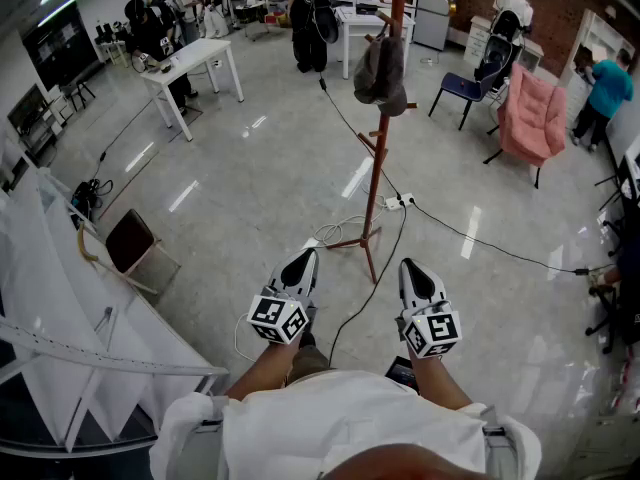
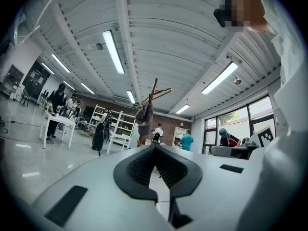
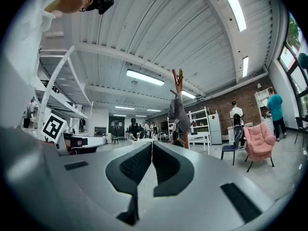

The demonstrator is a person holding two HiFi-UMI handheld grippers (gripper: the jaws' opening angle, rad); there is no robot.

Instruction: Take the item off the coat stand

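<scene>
Head view has the left gripper (image 1: 304, 258) and right gripper (image 1: 411, 266) held side by side and level over the grey floor (image 1: 250, 178), both aimed at the wooden coat stand (image 1: 377, 158). Each gripper's fingers (image 2: 137, 170) are pressed together at the tips with nothing between them; the right pair (image 3: 132, 167) is likewise closed and empty.

A dark grey item (image 1: 380, 68) hangs high on the stand's pole, well ahead of and above the fingertips. In the left gripper view it sits just above the fingertips, straight ahead; in the right gripper view it lies slightly right of them.

Between the fingers and the stand's foot, a black cable (image 1: 355, 303) trails across the floor, and a coil of white cable (image 1: 340, 230) lies just left of the foot. A power strip (image 1: 400, 202) rests just right of the pole.

Far left of the fingers stands a brown chair (image 1: 130, 240); farther ahead on that side is a white worktop (image 1: 190, 63). Off to the right, beyond the stand, are a pink armchair (image 1: 532, 113) and a blue chair (image 1: 462, 88).
</scene>
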